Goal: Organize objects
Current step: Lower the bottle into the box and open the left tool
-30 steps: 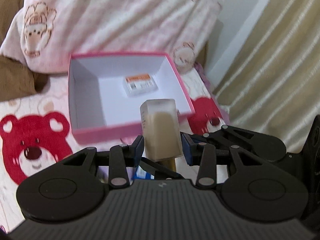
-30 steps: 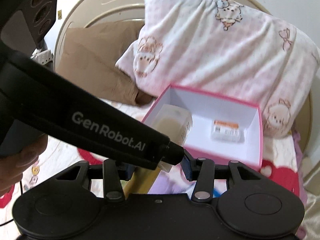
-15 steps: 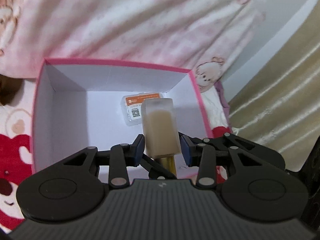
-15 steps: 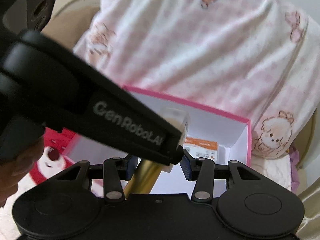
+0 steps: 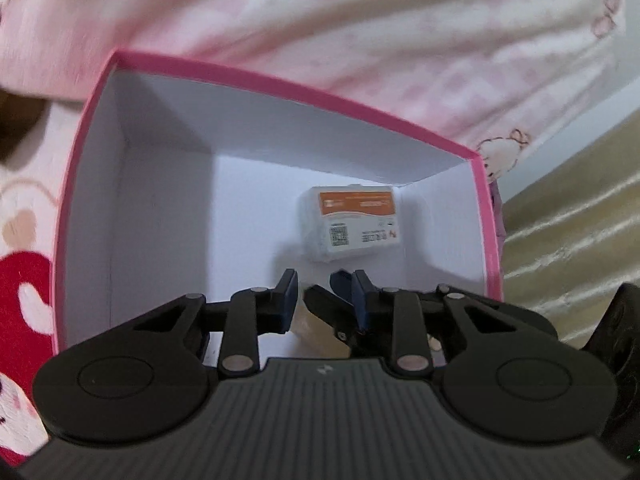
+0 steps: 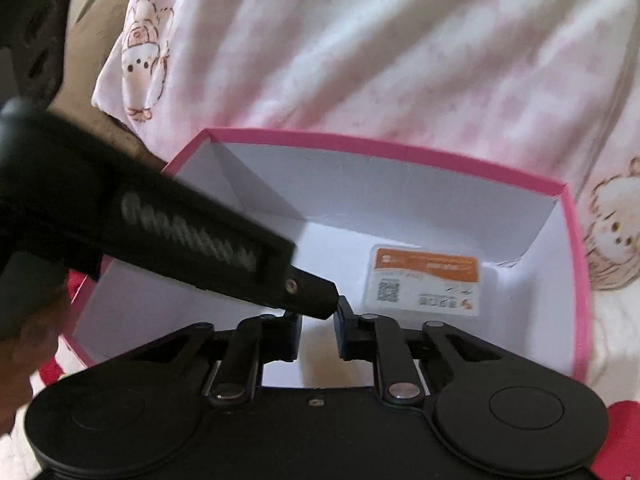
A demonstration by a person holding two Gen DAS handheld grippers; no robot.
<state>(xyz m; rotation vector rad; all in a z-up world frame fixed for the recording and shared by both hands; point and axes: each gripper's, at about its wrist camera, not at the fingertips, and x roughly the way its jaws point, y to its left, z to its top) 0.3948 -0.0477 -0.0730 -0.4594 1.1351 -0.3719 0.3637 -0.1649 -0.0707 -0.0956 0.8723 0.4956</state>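
Both of your grippers point down into the pink-rimmed box [image 5: 280,80], which sits on the bed sheet [image 5: 24,280] with its red bear print, in front of the pink-and-white pillow [image 5: 360,20]. Your left gripper [image 5: 324,280] has just been closing and its jaws now stand close together. The beige bottle [image 5: 310,326] shows only as a small patch low down between its fingers, over the near part of the box floor. A black finger of your other gripper crosses in front of it, so you cannot tell whether the pads press on the bottle or whether it lies loose. Your right gripper [image 6: 318,316] has also just been closing. Its jaws are drawn in as far as they go, with only white box floor showing in the narrow slot between them, so it holds nothing. From the right wrist view, your left gripper reaches in from the left, its tip just above the right gripper's fingers. A clear packet with an orange label [image 5: 350,222] lies flat on the box floor near the far right corner, apart from both grippers. A beige curtain [image 5: 580,220] hangs to the right of the box.
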